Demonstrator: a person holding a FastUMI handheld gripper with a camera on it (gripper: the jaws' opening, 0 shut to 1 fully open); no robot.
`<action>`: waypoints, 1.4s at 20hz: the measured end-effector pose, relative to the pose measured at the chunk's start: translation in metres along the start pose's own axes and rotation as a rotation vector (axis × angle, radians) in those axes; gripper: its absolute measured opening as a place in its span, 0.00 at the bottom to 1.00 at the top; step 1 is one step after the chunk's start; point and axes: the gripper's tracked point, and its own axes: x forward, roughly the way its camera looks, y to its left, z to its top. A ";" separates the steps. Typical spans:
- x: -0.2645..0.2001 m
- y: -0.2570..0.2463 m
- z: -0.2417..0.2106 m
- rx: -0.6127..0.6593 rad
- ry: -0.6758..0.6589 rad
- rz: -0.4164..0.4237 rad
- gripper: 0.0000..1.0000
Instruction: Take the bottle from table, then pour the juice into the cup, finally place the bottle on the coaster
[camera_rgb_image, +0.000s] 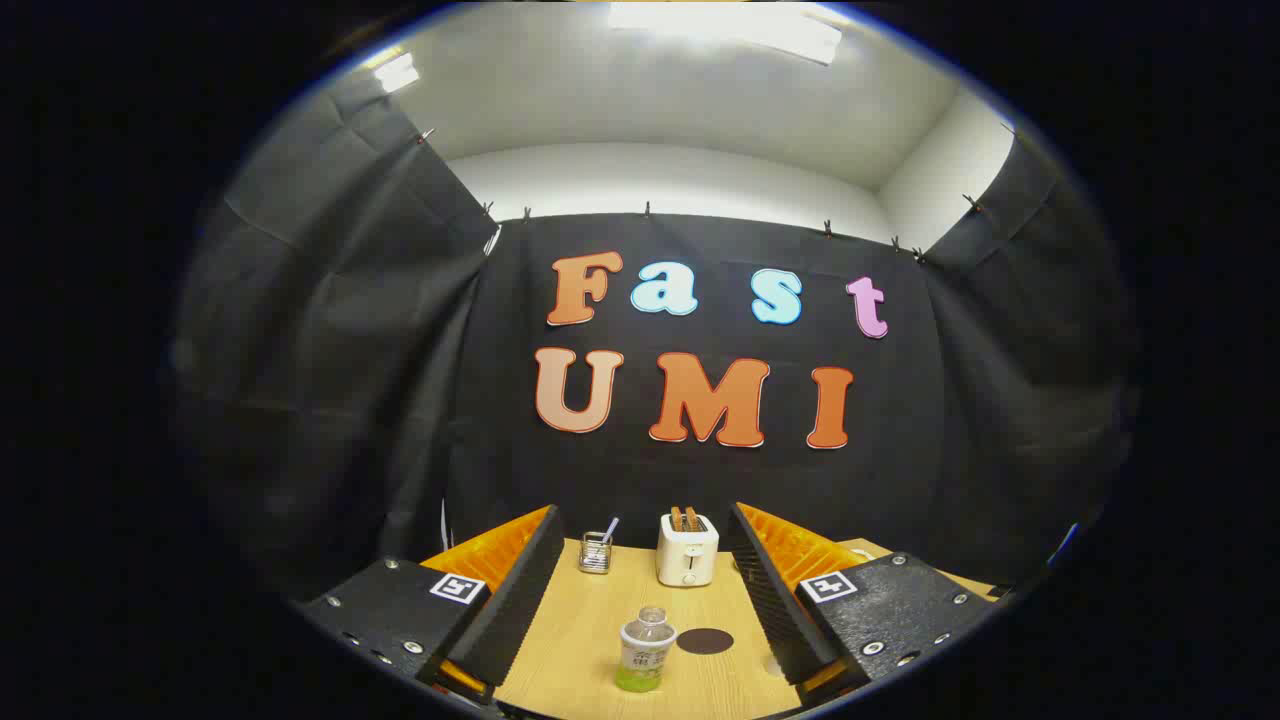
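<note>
The tool (645, 590) is spread wide, with nothing between its two fingers. The bottle (645, 652) stands upright on the wooden tabletop (570, 640), in the gap between the fingers, with a little green juice at its bottom. Just beside the bottle lies a dark round coaster (705, 641). Beyond the bottle stand a white toaster (687, 550) and a small wire holder (595, 552).

Upright clear bottle (645, 650), dark coaster (705, 641) beside
</note>
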 end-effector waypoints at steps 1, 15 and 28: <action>0.001 -0.001 0.000 0.005 -0.001 -0.001 0.98; -0.004 -0.017 -0.027 -0.119 0.062 -0.136 0.99; 0.015 -0.035 -0.124 -0.046 0.148 -0.215 0.99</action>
